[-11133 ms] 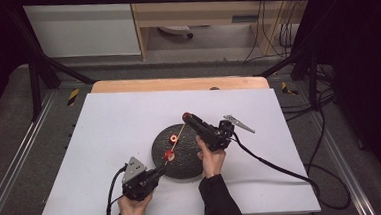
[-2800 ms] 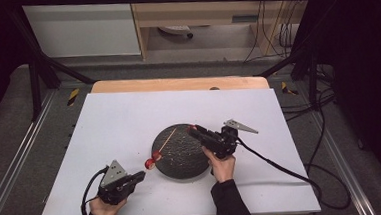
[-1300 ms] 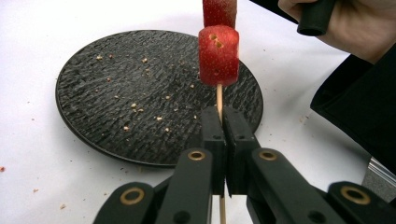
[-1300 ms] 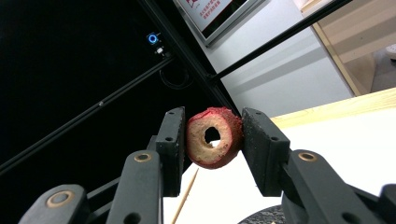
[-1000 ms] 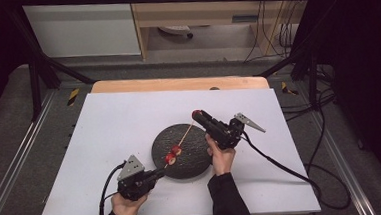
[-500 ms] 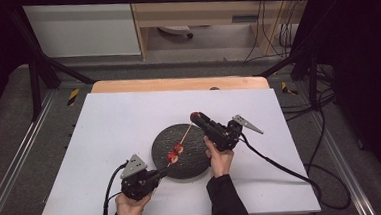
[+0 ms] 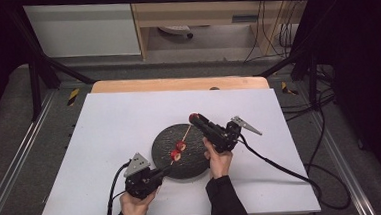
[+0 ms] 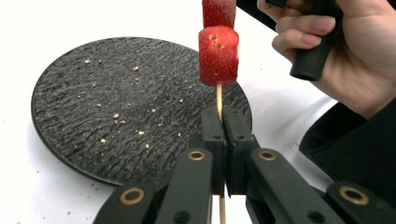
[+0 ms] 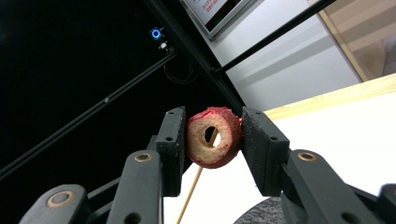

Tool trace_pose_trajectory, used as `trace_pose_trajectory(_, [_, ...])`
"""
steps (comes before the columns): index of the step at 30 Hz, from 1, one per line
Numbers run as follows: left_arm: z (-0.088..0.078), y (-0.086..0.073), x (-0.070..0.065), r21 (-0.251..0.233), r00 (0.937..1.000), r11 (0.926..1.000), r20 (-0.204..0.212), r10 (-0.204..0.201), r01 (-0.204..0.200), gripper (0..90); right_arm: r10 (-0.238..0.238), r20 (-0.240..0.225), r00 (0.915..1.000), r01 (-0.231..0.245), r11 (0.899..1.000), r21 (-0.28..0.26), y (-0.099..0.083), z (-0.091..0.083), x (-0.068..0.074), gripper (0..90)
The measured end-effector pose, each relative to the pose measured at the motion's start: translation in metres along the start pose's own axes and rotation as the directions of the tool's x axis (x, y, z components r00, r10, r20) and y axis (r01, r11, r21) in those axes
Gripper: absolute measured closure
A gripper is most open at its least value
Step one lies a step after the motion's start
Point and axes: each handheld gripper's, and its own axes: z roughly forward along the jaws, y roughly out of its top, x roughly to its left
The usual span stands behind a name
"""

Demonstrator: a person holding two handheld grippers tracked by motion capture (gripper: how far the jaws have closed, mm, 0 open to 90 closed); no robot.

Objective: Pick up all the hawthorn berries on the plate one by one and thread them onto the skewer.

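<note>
Skewer (image 7: 180, 145) lower than before, over crumb-strewn plate (image 7: 163, 141), 2 fruit pcs (image 8: 218, 55) threaded.

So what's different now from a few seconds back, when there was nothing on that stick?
The skewer now carries two red fruit pieces. The right gripper has picked up a red cored slice and brought it to the skewer's tip. The left gripper, drawn back earlier, returned to the black plate and still clamps the skewer. The plate stayed put.
</note>
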Motion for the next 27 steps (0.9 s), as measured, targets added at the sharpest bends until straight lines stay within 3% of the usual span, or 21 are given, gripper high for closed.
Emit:
trace_pose_trajectory(15, [0.011,0.013,0.005,0.004,0.9999,0.9999,-0.006,0.012,-0.012,88.3,-0.006,-0.013,0.9999,0.006,0.998,0.069,-0.016,-0.001,0.003,61.8])
trace_pose_trajectory(27, [0.014,0.010,0.009,0.007,0.9997,0.9997,-0.003,0.025,-0.025,88.3,-0.022,-0.010,0.9997,0.023,0.993,0.113,-0.024,-0.002,0.005,61.6])
